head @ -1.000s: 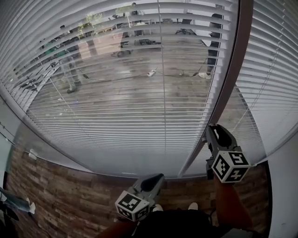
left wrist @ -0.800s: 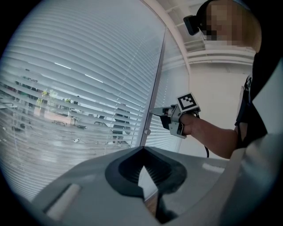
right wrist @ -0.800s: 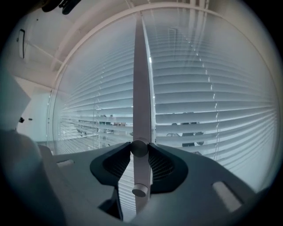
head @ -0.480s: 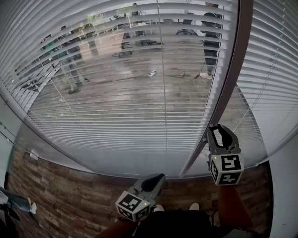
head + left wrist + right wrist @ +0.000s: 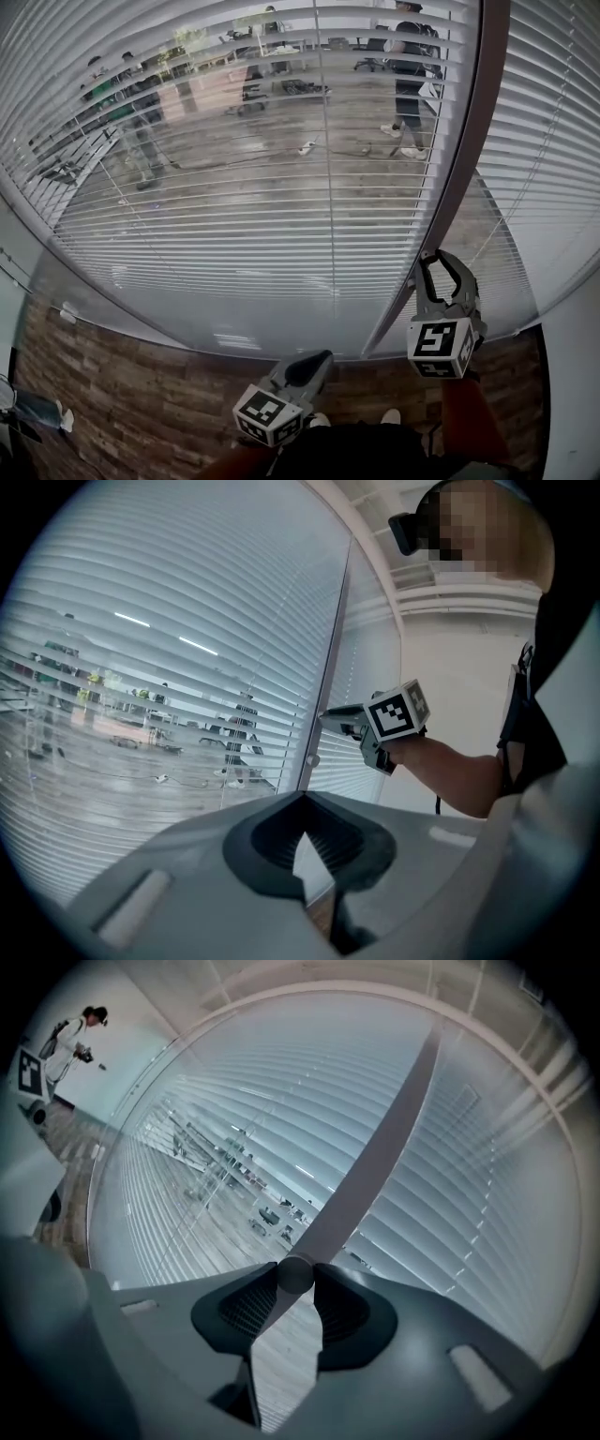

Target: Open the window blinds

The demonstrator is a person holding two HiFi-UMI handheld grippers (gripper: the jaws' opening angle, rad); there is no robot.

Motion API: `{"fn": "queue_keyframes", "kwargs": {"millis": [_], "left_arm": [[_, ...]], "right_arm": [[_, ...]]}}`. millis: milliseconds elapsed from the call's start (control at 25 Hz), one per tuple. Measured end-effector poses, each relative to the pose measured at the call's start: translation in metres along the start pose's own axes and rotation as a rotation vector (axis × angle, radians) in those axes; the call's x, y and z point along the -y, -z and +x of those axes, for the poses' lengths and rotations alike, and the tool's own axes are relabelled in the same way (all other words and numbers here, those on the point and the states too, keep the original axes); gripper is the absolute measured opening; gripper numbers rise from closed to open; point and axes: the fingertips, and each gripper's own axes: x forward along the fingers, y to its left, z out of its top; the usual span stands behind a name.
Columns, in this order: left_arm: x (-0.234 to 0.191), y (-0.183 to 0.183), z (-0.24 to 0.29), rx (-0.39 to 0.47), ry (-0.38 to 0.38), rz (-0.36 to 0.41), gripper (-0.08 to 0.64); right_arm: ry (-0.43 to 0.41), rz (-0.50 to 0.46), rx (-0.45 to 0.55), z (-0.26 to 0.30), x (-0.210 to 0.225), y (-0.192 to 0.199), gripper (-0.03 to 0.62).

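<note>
Left tongs [image 5: 320, 357]: lower centre, clenched on nothing, short of the blinds.
Right tongs [image 5: 438, 258]: lower right, grasping the tilt wand [image 5: 375, 1162] by its rounded bottom end.
Blinds [image 5: 234, 216]: beyond both, filling the upper frame, with outdoors visible between the slats.

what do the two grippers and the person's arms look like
The left gripper and right gripper match: pale grey plastic bodies tapering to two jaws lined with dark ribbed pads. Each carries a cube of black-and-white square markers. The person wears a dark top, and the forearms are bare of sleeves.
</note>
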Motion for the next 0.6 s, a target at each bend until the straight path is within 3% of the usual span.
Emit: {"fn": "queue_keyframes", "kwargs": {"millis": [280, 600], "left_arm": [[0.001, -0.01, 0.007, -0.004, -0.003, -0.014, 0.002], [0.001, -0.013, 0.009, -0.007, -0.003, -0.009, 0.002]], "right_arm": [[0.025, -0.096, -0.014, 0.006, 0.009, -0.006, 0.149], [-0.062, 0.234, 0.073, 0.005, 0.02, -0.015, 0.169]]}}
